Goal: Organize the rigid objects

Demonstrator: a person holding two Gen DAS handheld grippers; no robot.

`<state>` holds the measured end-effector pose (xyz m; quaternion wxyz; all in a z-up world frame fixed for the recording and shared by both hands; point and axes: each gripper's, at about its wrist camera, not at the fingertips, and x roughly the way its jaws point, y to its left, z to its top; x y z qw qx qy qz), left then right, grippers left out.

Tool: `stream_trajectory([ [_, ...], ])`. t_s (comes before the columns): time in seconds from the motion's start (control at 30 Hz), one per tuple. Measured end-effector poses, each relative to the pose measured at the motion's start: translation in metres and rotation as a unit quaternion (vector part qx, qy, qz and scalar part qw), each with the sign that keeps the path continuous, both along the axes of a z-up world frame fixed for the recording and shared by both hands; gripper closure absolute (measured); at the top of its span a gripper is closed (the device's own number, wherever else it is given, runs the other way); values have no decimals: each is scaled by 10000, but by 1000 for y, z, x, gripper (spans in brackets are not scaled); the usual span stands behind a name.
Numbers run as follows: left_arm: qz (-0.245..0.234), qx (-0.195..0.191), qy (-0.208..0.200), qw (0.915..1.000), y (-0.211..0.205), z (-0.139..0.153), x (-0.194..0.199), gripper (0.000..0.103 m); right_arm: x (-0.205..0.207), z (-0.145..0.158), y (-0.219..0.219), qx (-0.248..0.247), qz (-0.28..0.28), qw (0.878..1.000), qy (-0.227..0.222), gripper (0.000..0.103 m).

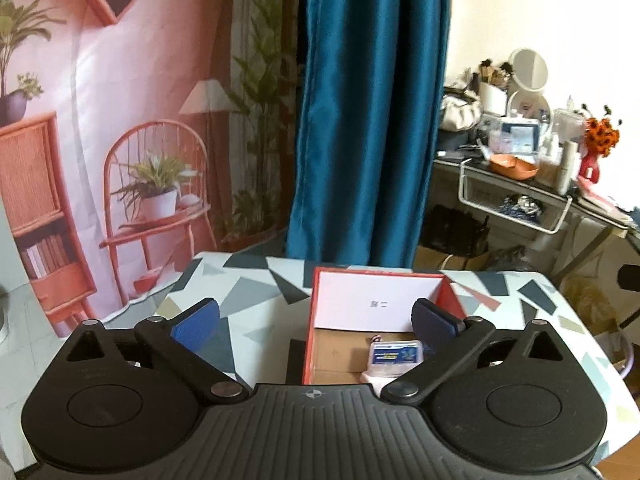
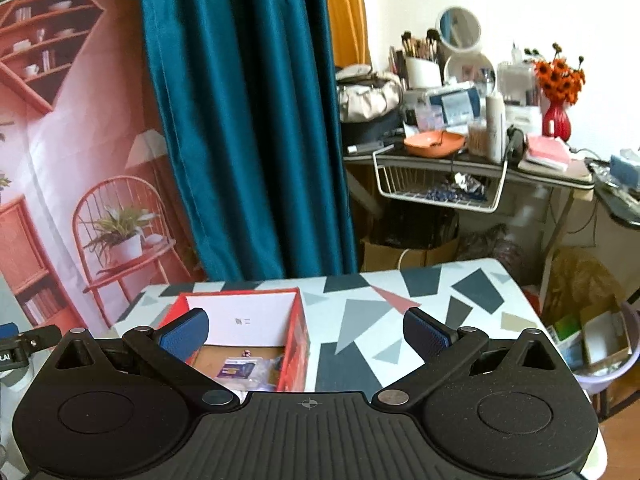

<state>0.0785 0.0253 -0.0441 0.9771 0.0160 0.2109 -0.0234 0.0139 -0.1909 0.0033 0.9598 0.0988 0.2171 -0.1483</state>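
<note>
Both grippers, left point(image 1: 315, 322) and right point(image 2: 306, 330), gape empty above the red box point(image 1: 310, 336); next pick wants a square, centred approach.

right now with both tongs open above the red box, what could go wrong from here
1. The small blue-labelled pack lies close to the red box right wall; the left tongs, spread wide, may catch that wall if lowered again.
2. The box's white paper-lined far wall hides whatever sits against it.
3. The right tongs straddle the box's right wall, so a careless drop could nudge the box across the patterned table.
</note>
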Motion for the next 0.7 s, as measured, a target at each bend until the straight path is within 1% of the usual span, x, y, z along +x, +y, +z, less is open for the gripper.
stream_trajectory([
  [0.3,264,529,-479,9971,-15,34,-52,0,-38,26,28,-94,-44,9998,-139,0],
  [0.4,311,481,-478,9972,-16,44,-65,0,-48,32,37,-121,-30,9997,-186,0],
  [0.53,156,339,-420,9984,-12,49,-80,0,-59,39,50,-227,27,9994,-248,0],
  [0.6,96,398,-385,9984,-12,48,-83,0,-63,42,56,-278,28,9992,-271,0],
  [0.7,183,509,-413,9977,-12,47,-90,0,-66,45,61,-308,23,9992,-270,0],
])
